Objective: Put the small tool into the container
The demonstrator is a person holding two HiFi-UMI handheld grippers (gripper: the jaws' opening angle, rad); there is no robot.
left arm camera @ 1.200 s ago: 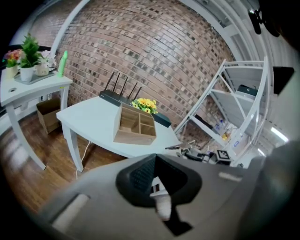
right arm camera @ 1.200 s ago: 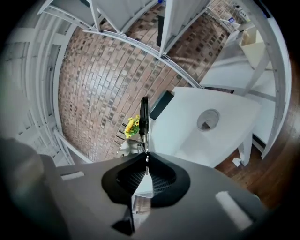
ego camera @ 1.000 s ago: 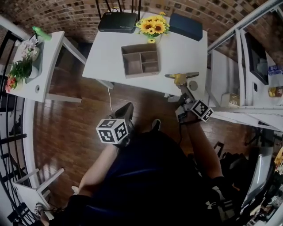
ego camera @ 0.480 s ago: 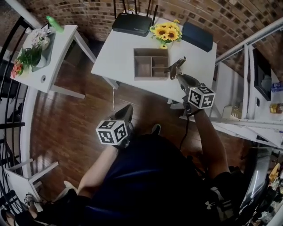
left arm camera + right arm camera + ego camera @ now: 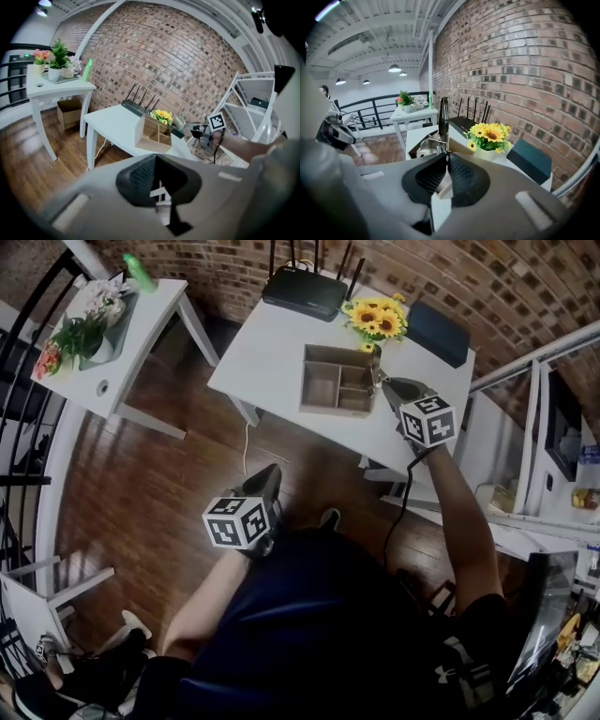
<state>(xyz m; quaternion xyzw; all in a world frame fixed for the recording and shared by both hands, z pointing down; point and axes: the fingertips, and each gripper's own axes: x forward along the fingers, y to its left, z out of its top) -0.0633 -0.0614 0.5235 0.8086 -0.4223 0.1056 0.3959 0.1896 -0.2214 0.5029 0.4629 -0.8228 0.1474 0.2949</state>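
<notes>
The brown wooden container (image 5: 337, 381) with several compartments stands on the white table (image 5: 272, 352). My right gripper (image 5: 386, 382) hangs over the container's right edge, beside the sunflowers, shut on the small tool (image 5: 377, 369). In the right gripper view the tool's thin dark blade (image 5: 444, 119) stands upright out of the shut jaws of that gripper (image 5: 446, 157), with its metal part (image 5: 425, 146) just above the container (image 5: 458, 145). My left gripper (image 5: 270, 479) stays low over the floor, well short of the table, jaws together with nothing in them; its view (image 5: 156, 159) shows the container (image 5: 152, 136) far ahead.
A black router (image 5: 305, 292), a sunflower pot (image 5: 378, 320) and a dark blue box (image 5: 439, 332) sit along the table's far side. A second white table with plants (image 5: 103, 334) stands at the left. White shelving (image 5: 553, 427) is to the right.
My right gripper has carried the tool from the table's front edge forward to the container's right side. The left gripper has held still.
</notes>
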